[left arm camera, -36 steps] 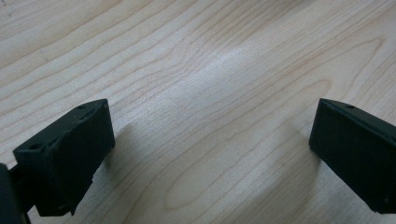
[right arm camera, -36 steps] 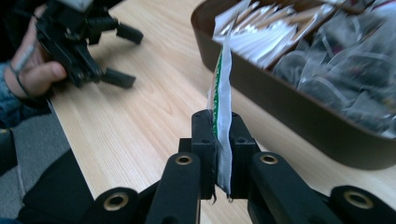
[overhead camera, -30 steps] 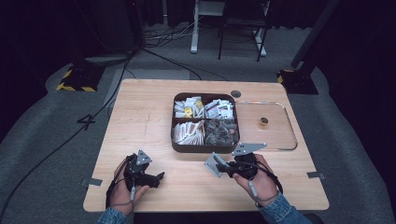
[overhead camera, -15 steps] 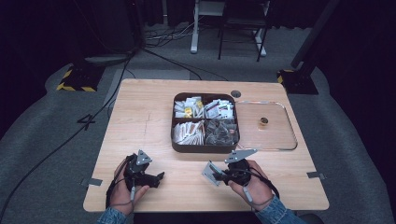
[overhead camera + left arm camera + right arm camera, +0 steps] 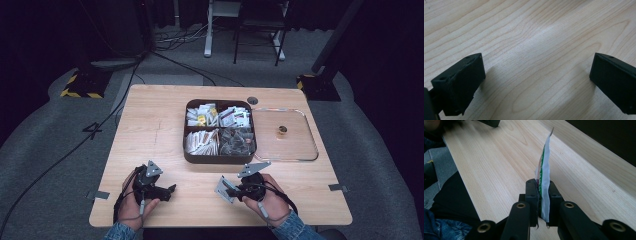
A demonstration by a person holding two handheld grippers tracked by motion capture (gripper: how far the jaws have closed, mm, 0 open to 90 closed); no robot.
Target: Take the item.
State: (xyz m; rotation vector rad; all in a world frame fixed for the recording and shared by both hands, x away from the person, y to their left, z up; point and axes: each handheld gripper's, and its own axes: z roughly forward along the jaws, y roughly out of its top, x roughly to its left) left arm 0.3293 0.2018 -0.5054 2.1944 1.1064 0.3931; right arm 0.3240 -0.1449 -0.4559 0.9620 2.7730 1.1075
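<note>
Here we are pinching a flat sachet (image 5: 544,173) edge-on between the right gripper (image 5: 543,195) fingers, holding it low over the bench (image 5: 165,125) near the compartment box (image 5: 220,159), while the left gripper (image 5: 536,82) is resting alongside, fingers spread and holding nothing.

White-green sachet (image 5: 544,173), edge-up, clamped in jaws

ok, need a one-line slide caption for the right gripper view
Right hand-held gripper shut on a thin white packet with a green edge, held on edge above the wooden table.
</note>
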